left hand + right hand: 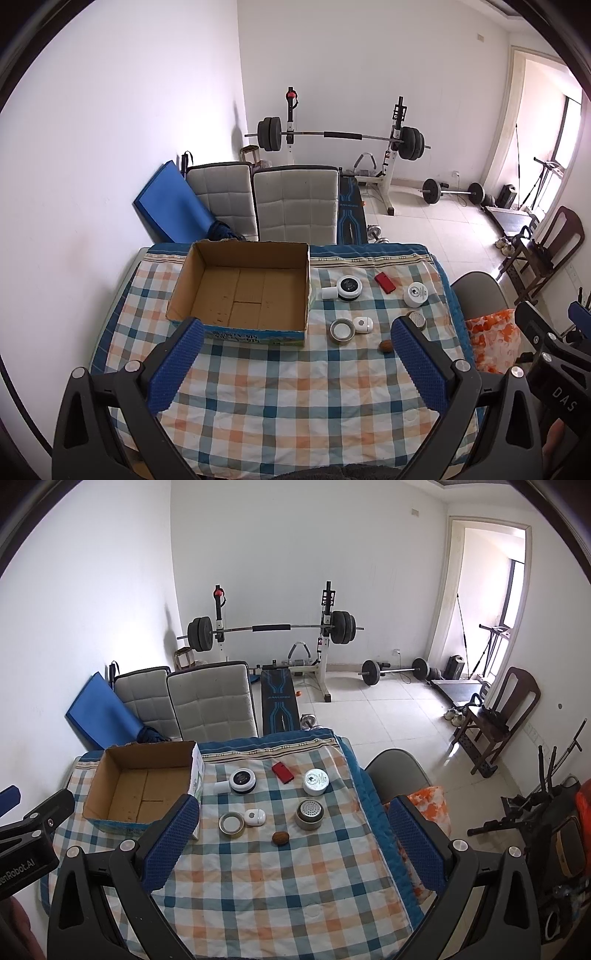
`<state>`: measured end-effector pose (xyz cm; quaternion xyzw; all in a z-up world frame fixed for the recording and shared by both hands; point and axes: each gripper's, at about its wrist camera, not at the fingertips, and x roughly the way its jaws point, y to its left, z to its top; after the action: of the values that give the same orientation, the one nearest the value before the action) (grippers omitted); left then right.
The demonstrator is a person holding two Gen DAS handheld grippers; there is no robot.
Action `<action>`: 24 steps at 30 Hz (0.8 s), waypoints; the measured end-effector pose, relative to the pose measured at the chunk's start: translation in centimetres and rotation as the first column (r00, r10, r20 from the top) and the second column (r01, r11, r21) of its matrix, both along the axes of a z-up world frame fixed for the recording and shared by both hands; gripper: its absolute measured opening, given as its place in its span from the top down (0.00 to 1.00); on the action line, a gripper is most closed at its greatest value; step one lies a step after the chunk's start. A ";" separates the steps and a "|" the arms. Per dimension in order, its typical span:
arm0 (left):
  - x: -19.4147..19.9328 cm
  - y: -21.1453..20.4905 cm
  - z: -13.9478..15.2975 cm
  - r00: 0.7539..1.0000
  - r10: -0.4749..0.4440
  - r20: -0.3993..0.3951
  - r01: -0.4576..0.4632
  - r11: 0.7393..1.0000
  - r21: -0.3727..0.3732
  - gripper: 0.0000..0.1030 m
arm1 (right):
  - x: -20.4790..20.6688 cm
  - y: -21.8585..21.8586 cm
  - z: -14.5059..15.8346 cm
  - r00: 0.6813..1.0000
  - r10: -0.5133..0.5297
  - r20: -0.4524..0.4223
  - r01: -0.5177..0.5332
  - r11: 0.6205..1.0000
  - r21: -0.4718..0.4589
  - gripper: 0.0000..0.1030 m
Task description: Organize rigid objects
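Cardboard box [243, 291] stands open-topped and bare inside on the table [280, 402], left of the loose items, ready to receive them. Left hand-held gripper [295, 362] and right hand-held gripper [293, 843] hover wide open, holding nothing. Nearest item: walnut [280, 838].

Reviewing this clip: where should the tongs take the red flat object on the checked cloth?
Grip the red flat object across its narrow width, coming from above. It lies flat and angled on the cloth, so its long edges are the reachable faces, probably easiest for the right tongs.
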<state>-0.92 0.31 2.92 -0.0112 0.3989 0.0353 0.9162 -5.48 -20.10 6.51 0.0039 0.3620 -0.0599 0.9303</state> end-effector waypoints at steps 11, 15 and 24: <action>0.0 0.1 -0.2 1.000 -0.002 -0.008 0.002 1.000 -0.011 0.00 | 0.0 0.1 0.3 1.000 0.004 0.009 -0.004 1.000 0.001 0.00; 0.1 0.1 -0.2 1.000 -0.006 -0.004 0.006 1.000 -0.009 0.00 | 0.3 0.2 0.4 1.000 0.002 0.010 -0.002 1.000 -0.001 0.00; 0.2 0.0 -0.3 1.000 -0.015 -0.008 0.015 1.000 -0.010 0.00 | 0.2 0.1 0.3 1.000 0.001 0.014 -0.001 1.000 -0.005 0.00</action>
<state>-0.76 0.33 2.66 -0.0127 0.4031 0.0265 0.9147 -5.30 -19.97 6.85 0.0020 0.3552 -0.0603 0.9328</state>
